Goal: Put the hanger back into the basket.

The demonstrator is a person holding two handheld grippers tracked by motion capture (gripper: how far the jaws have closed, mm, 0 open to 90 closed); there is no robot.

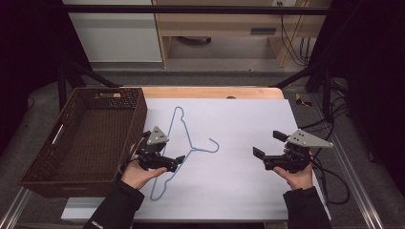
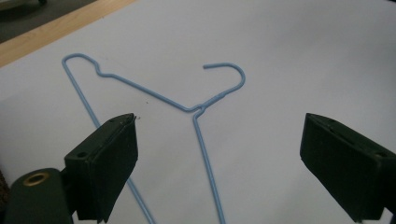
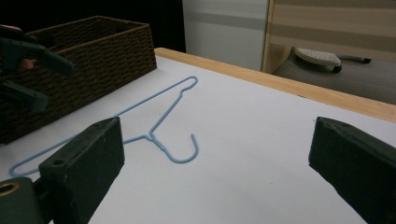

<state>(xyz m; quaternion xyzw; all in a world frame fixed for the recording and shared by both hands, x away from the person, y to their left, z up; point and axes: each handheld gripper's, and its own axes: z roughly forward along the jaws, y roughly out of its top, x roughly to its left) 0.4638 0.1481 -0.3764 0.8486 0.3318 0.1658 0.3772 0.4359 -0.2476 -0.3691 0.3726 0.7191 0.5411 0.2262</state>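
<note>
— Blue wire hanger is seen flat on the white bench from above, beside the basket; the left gripper is at its neck.

— Left gripper view: its jaws are held wide, empty, astride the neck. One wire should be centred before closing.

— Right gripper view: the right gripper is open too, well apart.

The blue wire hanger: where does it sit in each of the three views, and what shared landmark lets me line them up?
High view: the blue wire hanger lies flat on the white sheet, centre-left, hook pointing right.
Left gripper view: it lies ahead between the open jaws, hook at upper centre.
Right gripper view: it lies left of centre, hook nearest the camera.
Shared landmark: the table's wooden edge beyond the sheet.
</note>
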